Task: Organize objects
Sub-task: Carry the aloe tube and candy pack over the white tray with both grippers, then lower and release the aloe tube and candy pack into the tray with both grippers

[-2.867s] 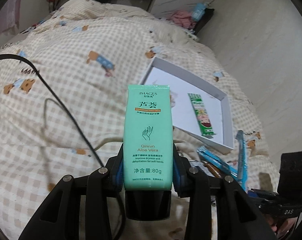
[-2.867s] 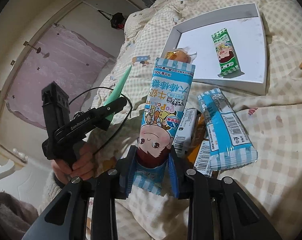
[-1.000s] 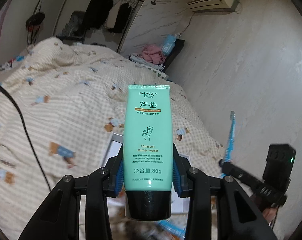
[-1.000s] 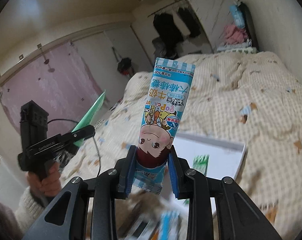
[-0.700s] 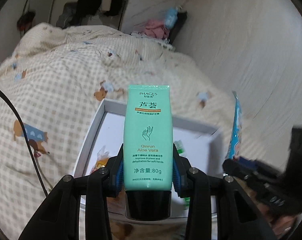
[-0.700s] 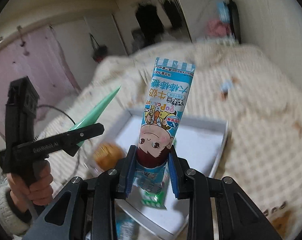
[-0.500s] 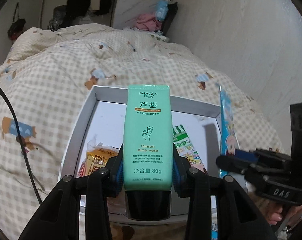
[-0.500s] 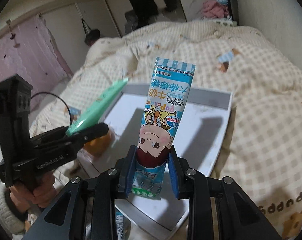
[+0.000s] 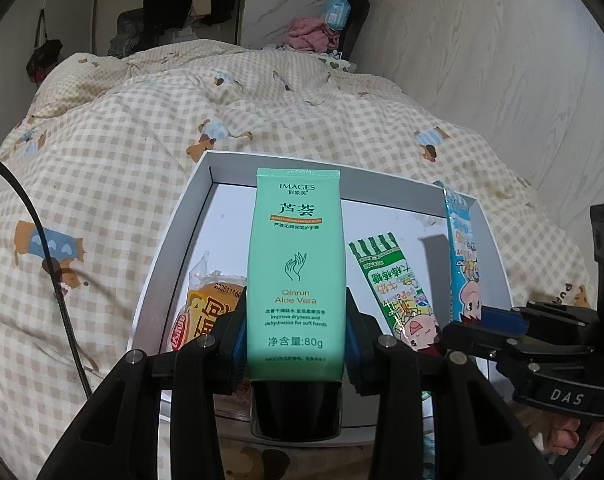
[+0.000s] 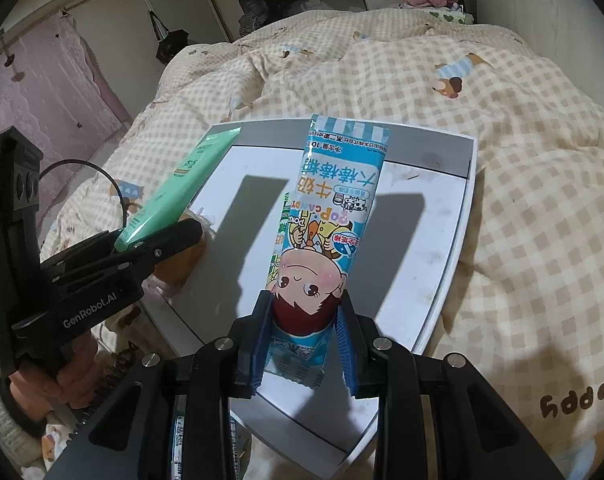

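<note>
A checked quilt (image 9: 142, 152) is spread beneath a white tray (image 9: 174, 240). A green tube (image 9: 296, 280) is pinched by the left gripper (image 9: 296, 346) above the tray, half hiding an orange packet (image 9: 200, 316). A blue candy pack (image 10: 333, 216) is clamped by the right gripper (image 10: 303, 344), masking most of a green candy pack (image 9: 393, 284).

A mint-green plastic hand-cream tube with a black cap (image 9: 296, 280) and a blue-striped foil candy packet printed with a cartoon child (image 10: 325, 236) stand upright over a shallow white cardboard box tray (image 9: 385, 168), where a green-striped candy packet (image 9: 393, 284) and an orange-wrapped snack (image 9: 200, 312) lie flat.
</note>
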`<control>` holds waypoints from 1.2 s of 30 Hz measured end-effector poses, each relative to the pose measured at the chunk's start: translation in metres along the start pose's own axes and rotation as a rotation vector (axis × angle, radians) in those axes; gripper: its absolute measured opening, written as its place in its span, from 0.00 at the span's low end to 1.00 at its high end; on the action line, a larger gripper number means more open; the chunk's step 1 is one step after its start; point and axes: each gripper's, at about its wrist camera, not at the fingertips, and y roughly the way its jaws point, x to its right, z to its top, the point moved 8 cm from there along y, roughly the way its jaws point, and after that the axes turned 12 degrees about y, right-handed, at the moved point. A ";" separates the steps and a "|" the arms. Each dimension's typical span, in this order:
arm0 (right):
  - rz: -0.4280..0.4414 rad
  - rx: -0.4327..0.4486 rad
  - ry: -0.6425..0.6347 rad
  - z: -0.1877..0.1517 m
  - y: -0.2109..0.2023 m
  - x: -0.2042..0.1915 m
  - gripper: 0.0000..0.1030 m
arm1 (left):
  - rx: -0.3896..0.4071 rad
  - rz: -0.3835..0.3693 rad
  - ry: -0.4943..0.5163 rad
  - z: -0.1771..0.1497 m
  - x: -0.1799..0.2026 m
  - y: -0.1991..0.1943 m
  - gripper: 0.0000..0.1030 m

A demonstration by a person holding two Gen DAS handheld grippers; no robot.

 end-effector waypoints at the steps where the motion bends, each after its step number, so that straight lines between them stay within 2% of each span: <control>1: 0.000 0.001 0.000 0.000 0.000 -0.001 0.31 | -0.002 0.004 0.005 0.000 0.000 0.000 0.41; 5: -0.001 0.001 -0.001 0.000 -0.001 0.000 0.31 | 0.004 -0.021 0.036 -0.001 0.008 0.001 0.41; 15: -0.019 0.011 -0.024 0.001 0.000 -0.005 0.31 | 0.002 -0.018 0.038 -0.001 0.012 0.002 0.41; 26: -0.040 0.065 -0.095 0.004 -0.011 -0.018 0.31 | -0.005 0.006 0.031 -0.001 0.007 -0.001 0.42; 31: -0.043 0.075 -0.081 0.006 -0.013 -0.016 0.31 | -0.009 0.026 0.053 0.000 0.010 -0.002 0.56; 36: -0.036 0.096 -0.078 0.009 -0.017 -0.016 0.32 | 0.014 0.023 0.037 0.005 0.006 -0.008 0.62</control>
